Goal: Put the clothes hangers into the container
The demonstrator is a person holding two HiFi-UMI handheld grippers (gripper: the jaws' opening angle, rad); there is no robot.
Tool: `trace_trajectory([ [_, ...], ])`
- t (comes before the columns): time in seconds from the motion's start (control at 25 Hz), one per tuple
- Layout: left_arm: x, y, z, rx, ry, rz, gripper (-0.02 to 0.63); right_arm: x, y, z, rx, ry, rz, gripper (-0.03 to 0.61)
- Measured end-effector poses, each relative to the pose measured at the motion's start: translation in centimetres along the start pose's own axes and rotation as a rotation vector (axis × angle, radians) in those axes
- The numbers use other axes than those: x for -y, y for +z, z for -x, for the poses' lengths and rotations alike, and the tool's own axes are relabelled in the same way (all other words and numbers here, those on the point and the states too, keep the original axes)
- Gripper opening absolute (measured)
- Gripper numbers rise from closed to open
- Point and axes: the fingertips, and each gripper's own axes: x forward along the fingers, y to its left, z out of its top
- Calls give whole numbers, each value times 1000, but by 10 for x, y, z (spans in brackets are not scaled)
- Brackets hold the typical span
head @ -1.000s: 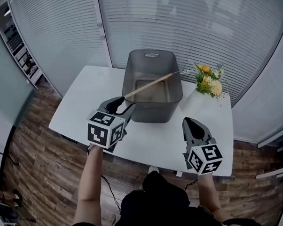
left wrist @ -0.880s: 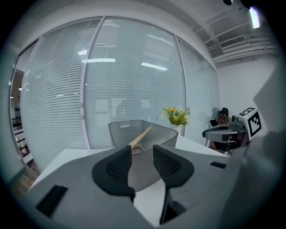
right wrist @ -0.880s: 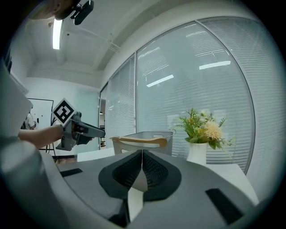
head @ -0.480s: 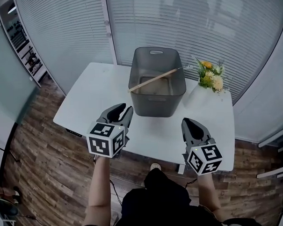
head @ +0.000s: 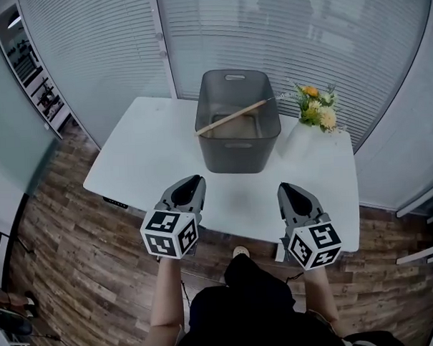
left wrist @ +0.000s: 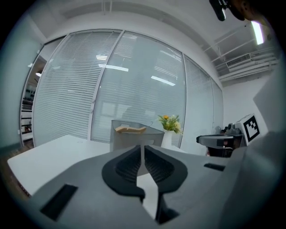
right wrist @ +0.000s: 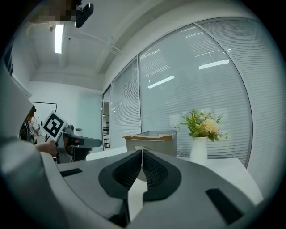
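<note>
Wooden clothes hanger (head: 232,118) lying aslant across the open top of the grey container (head: 233,152), its two ends at the rim and its wire hook reaching past the right edge towards the flowers. The container stands upright at the far middle of the white table (head: 148,161). Just beside it, at the table's far right corner, stands a white vase of yellow and white flowers (head: 315,108).

Both grippers are held over the near edge of the table, well apart from the container and pointing towards it. The left gripper (head: 194,179) has just been closing; its jaws stand all but together, a thin slit between them, and hold nothing. The right gripper (head: 285,187) has its jaws closed tip to tip, likewise empty.

In the left gripper view the hanger (left wrist: 129,129) shows at the container's rim beyond the jaws. In the right gripper view the hanger (right wrist: 149,137) spans the same rim, the vase to its right. Wood-patterned floor (head: 70,261) surrounds the table; blinds cover the glass walls behind.
</note>
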Motion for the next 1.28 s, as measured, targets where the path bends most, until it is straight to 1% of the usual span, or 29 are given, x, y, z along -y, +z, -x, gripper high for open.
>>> trace_trajectory([
  [0.24, 15, -25, 8, 19, -27, 2, 17, 1, -11, 13, -1, -1, -19, 29],
  [0.44, 23, -40, 9, 33, -33, -2, 11, 6, -31, 20, -37, -9, -52, 29],
  [0.68, 35, -58, 4, 5, -50, -6, 9, 22, -53, 28, -90, -29, -61, 28],
  [1.04, 36, -57, -1, 3, -30, -9, 9, 27, -52, 26, -91, -12, -64, 28],
  [1.28, 36, -59, -3, 3, -22, 3, 9, 29, -54, 26, -90, -4, -74, 28],
])
